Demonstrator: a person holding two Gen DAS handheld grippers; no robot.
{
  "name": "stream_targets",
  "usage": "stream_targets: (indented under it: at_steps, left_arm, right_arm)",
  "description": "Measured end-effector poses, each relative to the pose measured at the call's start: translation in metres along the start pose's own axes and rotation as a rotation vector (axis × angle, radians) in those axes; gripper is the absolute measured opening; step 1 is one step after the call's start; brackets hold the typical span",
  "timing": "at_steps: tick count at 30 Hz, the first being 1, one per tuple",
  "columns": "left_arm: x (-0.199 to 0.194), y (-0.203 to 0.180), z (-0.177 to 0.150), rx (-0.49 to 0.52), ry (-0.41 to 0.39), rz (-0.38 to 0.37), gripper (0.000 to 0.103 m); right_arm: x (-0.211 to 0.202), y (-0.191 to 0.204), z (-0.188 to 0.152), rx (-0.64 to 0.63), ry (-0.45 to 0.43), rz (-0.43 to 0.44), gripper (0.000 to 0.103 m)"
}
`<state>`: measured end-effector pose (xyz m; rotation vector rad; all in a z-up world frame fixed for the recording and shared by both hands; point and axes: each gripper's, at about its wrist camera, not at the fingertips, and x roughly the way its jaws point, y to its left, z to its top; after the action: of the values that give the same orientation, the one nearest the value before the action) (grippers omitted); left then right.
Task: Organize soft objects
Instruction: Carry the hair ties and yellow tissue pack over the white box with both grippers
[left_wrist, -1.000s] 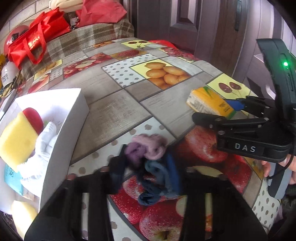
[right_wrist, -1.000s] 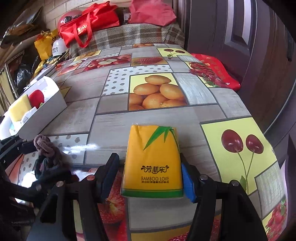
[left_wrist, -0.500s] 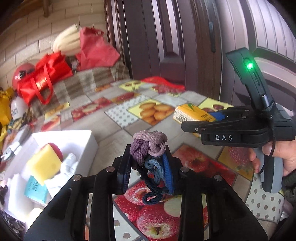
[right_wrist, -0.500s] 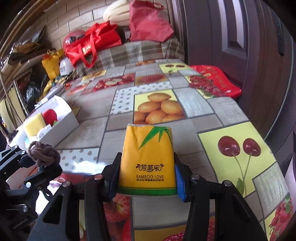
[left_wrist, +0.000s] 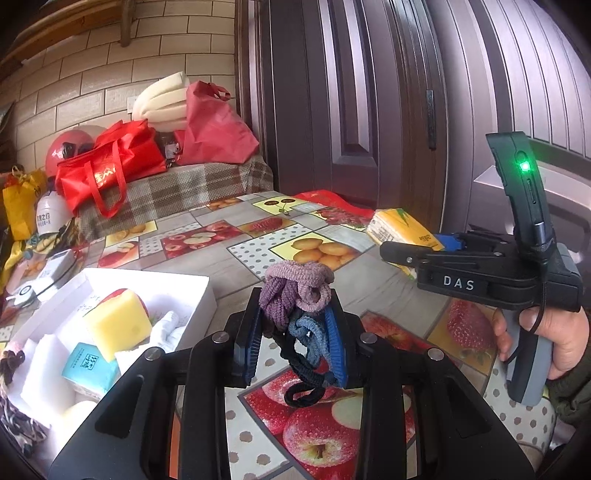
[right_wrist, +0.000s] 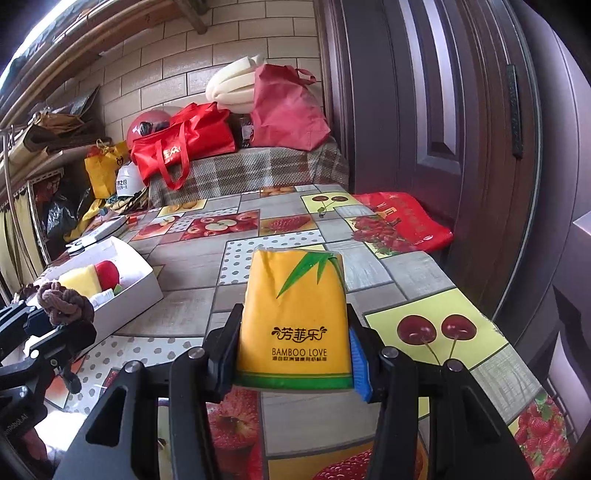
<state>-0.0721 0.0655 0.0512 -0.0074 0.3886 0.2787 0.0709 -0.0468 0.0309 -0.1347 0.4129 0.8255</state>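
My left gripper (left_wrist: 295, 336) is shut on a knotted bundle of hair ties (left_wrist: 299, 295), purple, pink, blue and black, held above the fruit-print tablecloth (left_wrist: 207, 258). The same bundle of hair ties (right_wrist: 62, 302) shows at the left of the right wrist view. My right gripper (right_wrist: 295, 354) is shut on a yellow tissue pack (right_wrist: 295, 314) marked BAMBOO LOVE, lifted off the table. That tissue pack (left_wrist: 400, 230) appears in the left wrist view too. A white box (left_wrist: 177, 291) at the left holds a yellow sponge (left_wrist: 116, 321), a red item, a white cloth and a blue packet.
Red bags (right_wrist: 184, 147) and foam rolls sit on a plaid-covered surface at the table's far end. A red bag (right_wrist: 402, 218) lies at the table's right edge by a dark door (right_wrist: 424, 110). A person's hand (left_wrist: 554, 343) grips the right tool's handle.
Both grippers rose off the table and tilted up, one carrying the hair ties, the other the tissue pack. The right jaws closed onto the pack.
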Motion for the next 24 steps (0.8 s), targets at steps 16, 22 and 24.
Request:
stream_targets:
  at_steps: [16,22,24]
  left_arm:
    - [-0.027,0.011,-0.012,-0.034,-0.006,0.003,0.030]
    - [-0.050,0.025,-0.022,-0.043,-0.001,0.040,0.030]
    - [-0.056,0.033,-0.025,-0.047,-0.007,0.077,0.030]
  right_arm:
    - [-0.002,0.056,-0.007,-0.106,-0.009,0.100,0.050]
    - [-0.002,0.057,-0.007,-0.095,-0.007,0.098,0.050]
    - [-0.002,0.056,-0.007,-0.093,-0.009,0.100,0.050]
